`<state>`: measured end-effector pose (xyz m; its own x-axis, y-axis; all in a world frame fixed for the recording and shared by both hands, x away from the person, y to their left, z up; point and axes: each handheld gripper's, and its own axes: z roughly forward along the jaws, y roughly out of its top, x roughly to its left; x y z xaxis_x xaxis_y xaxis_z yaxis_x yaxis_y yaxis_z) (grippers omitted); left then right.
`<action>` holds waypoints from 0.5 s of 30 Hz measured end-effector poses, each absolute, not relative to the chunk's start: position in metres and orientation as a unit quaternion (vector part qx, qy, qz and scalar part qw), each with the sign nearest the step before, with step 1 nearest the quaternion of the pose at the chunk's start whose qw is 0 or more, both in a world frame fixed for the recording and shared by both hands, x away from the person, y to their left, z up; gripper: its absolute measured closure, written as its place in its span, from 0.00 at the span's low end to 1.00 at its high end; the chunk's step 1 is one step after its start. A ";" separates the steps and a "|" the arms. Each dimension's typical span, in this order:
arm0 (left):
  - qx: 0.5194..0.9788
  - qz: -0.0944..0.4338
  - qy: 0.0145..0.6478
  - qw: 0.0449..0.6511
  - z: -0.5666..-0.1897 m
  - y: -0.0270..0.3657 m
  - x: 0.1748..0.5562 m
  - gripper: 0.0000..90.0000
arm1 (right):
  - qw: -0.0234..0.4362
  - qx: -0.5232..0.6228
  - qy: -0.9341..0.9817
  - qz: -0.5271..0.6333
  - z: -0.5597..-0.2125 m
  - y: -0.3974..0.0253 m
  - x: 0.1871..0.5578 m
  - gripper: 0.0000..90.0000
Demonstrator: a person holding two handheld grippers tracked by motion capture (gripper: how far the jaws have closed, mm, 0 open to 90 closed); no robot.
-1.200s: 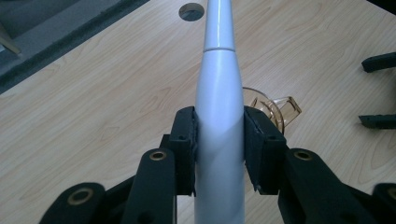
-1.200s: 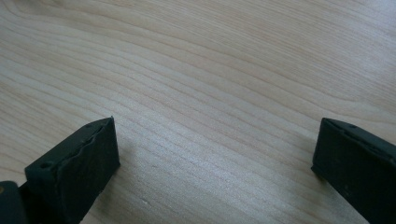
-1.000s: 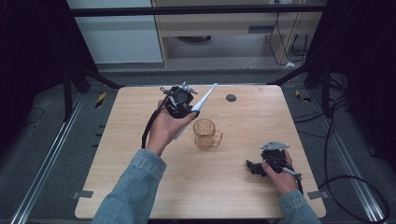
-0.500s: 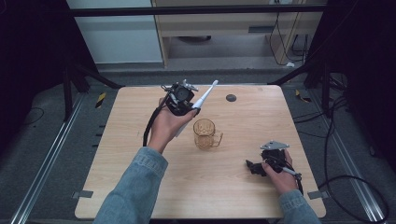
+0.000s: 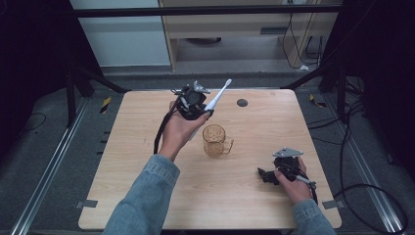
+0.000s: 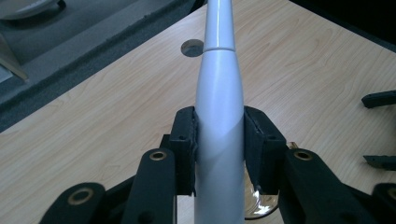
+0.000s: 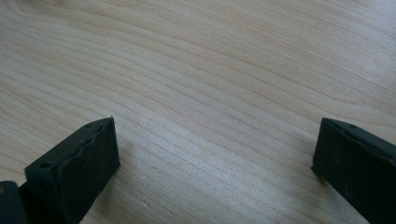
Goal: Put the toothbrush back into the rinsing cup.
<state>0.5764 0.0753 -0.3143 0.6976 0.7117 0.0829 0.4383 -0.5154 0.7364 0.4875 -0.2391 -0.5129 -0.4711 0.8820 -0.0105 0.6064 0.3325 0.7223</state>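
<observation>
White toothbrush, clamped in the left gripper, should tip upright over the cup at 5 o'clock; right gripper rests wide.

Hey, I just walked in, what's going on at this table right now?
A person is working at a wooden table with a gripper in each hand. The left gripper is raised above the table and clamped on the handle of a white electric toothbrush, whose head points up and away. A clear amber glass mug stands on the table just beside and below it. The right gripper rests low on the table near the right edge, jaws wide apart with nothing between them.
</observation>
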 end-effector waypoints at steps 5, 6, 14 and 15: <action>0.846 0.191 0.333 0.371 -0.318 0.069 0.580 0.74 | 0.207 0.469 0.791 0.334 -0.513 -0.239 0.488 0.01; 0.846 0.191 0.333 0.371 -0.318 0.069 0.580 0.74 | 0.207 0.469 0.791 0.334 -0.513 -0.239 0.488 0.01; 0.844 0.187 0.328 0.382 -0.321 0.059 0.586 0.74 | 0.207 0.469 0.791 0.334 -0.513 -0.239 0.488 0.01; 0.844 0.187 0.328 0.382 -0.321 0.059 0.586 0.74 | 0.207 0.469 0.791 0.334 -0.513 -0.239 0.488 0.01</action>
<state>0.5857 0.0590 -0.3205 0.7155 0.6957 0.0644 0.4106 -0.4932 0.7669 0.4876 -0.2394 -0.5128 -0.4743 0.8802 -0.0141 0.6039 0.3370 0.7224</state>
